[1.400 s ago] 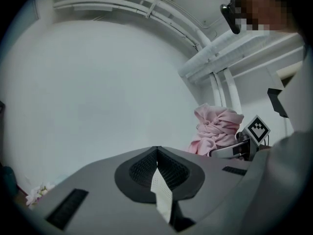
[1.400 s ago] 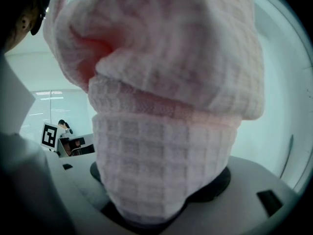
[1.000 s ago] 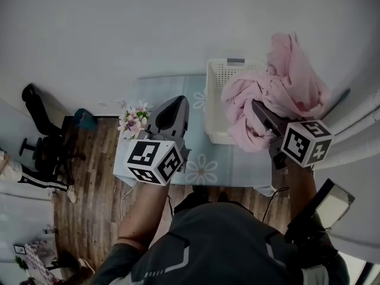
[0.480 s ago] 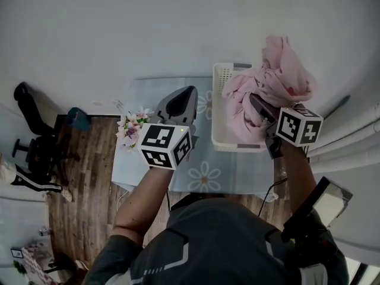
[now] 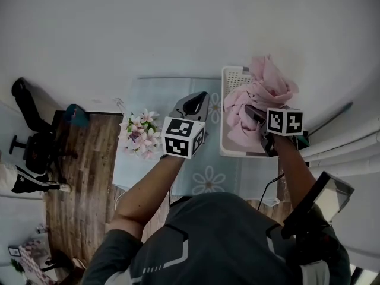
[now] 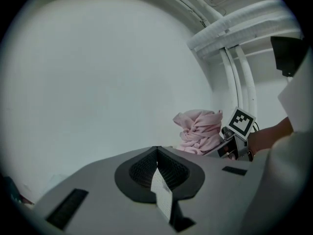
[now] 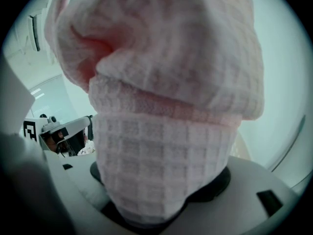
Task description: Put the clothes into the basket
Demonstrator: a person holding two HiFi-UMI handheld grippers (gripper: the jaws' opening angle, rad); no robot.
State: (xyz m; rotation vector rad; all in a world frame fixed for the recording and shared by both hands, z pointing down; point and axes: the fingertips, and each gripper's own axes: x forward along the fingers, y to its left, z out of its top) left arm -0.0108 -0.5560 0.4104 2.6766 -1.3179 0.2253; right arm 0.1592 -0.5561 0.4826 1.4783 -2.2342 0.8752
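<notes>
My right gripper clamped the pink waffle-weave cloth above the white perforated plastic basket; my left gripper hung closed, empty.

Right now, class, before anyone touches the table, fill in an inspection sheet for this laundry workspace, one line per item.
Surface: table covered by a pale blue cloth with a daisy print.
Job's things: white basket on the table's right side; pink garment bunched over it, not yet let go.
Clutter: bunch of flowers at the table's left edge.
Grippers: left gripper tongs together, empty; right gripper tongs closed on the pink garment.
Cables: one thin lead seems to hang by the table's near right corner.
Surroundings: wood floor, office chair, white wall.
</notes>
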